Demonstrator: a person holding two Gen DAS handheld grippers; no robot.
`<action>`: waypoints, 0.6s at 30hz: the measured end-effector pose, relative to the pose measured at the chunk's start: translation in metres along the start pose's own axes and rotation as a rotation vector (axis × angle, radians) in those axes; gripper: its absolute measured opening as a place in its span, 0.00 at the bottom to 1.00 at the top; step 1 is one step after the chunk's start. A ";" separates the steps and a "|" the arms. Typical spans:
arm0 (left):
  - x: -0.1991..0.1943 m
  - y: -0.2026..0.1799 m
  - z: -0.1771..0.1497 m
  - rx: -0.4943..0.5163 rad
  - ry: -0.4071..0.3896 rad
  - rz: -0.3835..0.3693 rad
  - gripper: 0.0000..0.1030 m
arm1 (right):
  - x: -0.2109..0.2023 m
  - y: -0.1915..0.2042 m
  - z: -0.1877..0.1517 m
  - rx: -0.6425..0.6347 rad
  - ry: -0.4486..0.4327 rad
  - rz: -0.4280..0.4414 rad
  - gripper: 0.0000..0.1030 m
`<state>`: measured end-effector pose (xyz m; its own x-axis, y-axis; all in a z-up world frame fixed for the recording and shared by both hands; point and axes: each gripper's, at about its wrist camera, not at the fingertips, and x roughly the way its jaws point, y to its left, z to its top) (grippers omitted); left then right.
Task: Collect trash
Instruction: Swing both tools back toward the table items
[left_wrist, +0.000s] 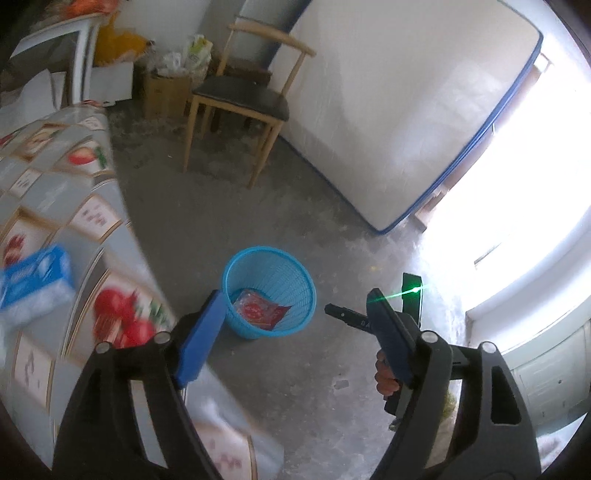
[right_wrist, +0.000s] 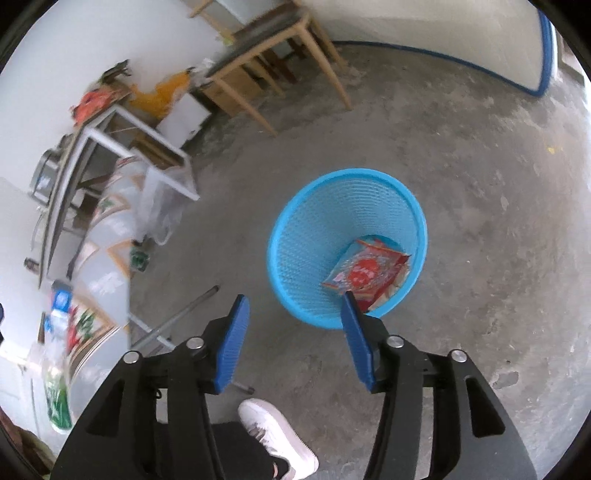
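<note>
Left wrist view, left to right: a table edge under a fruit-print cloth (left_wrist: 74, 206), bearing a blurred blue-and-white pack (left_wrist: 35, 282), possibly tissues. Behind it, against the far wall, a cardboard box (left_wrist: 162, 96) stuffed with bags and a yellow bag (left_wrist: 114, 46). Next, a wooden chair (left_wrist: 240, 99) with a dark seat, standing on the floor well apart from the bin. Right of the chair, a white mattress (left_wrist: 399, 110) with blue piping leans upright against the wall; beyond it, overexposed daylight. Nothing stands between either tool and the bin. Container: one blue mesh wastebasket (left_wrist: 269, 291), upright on the floor just beside the table edge, holding a red snack wrapper (left_wrist: 258, 310) that lies flat on its bottom. Left gripper (left_wrist: 295, 328): jaws spread wide, nothing between the blue pads. Right gripper (right_wrist: 293, 332): jaws parted, empty, poised over the near rim of the wastebasket (right_wrist: 347, 247); the wrapper (right_wrist: 365, 275) lies inside, beyond its right pad and not touched. In the left view the right tool's tip (left_wrist: 345, 314) shows beside the bin. Below, a white shoe (right_wrist: 277, 439) and a dark trouser leg. Surface: bare grey concrete floor (right_wrist: 480, 184), mottled and dusty; walls white.
</note>
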<state>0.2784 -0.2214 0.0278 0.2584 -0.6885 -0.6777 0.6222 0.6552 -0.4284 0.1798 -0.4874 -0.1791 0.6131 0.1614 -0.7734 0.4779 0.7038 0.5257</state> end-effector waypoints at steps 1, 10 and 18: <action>-0.011 0.000 -0.010 0.002 -0.014 0.005 0.75 | -0.005 0.006 -0.003 -0.014 0.001 0.007 0.55; -0.111 0.028 -0.082 0.035 -0.167 0.107 0.81 | -0.052 0.116 -0.017 -0.214 -0.011 0.134 0.67; -0.180 0.093 -0.144 -0.077 -0.276 0.229 0.81 | -0.055 0.253 -0.044 -0.472 0.054 0.289 0.73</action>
<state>0.1834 0.0083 0.0244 0.5808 -0.5724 -0.5788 0.4705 0.8163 -0.3351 0.2392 -0.2874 -0.0186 0.6385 0.4204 -0.6447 -0.0465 0.8572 0.5129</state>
